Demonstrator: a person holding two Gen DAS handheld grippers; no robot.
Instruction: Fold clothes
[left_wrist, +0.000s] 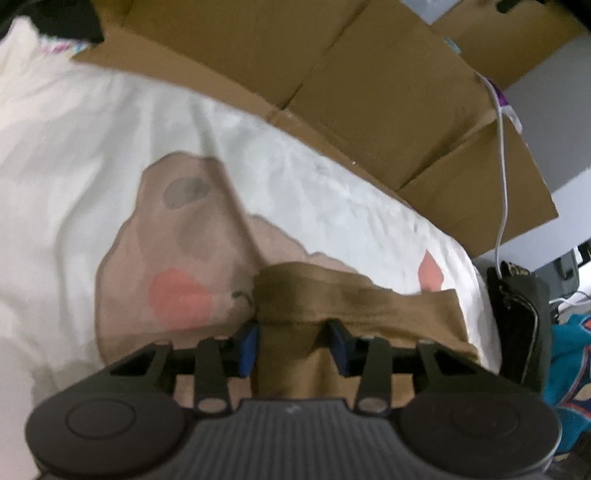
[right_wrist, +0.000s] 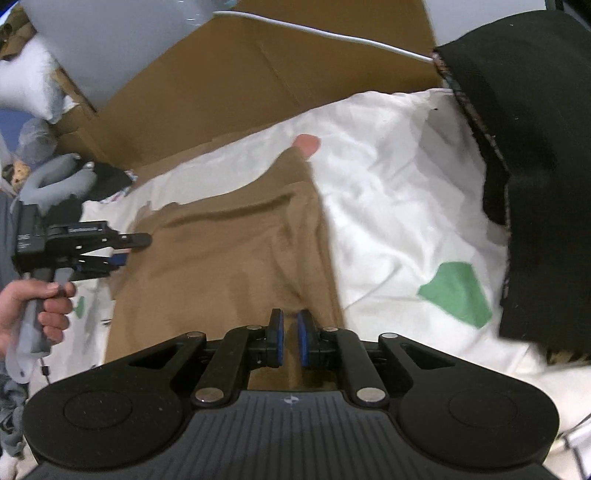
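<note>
Blue-padded right gripper (right_wrist: 290, 338) is pinching the brown garment (right_wrist: 229, 254), lying lengthwise away across the white sheet (right_wrist: 399, 192); left gripper (left_wrist: 293, 343) is straddling its edge, parted.

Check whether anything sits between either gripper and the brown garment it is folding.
Nothing visible does. The left gripper has a fold of the brown garment between its parted jaws, and the right gripper is nearly shut right at the garment's near edge. Only the white printed sheet lies around the cloth.
</note>
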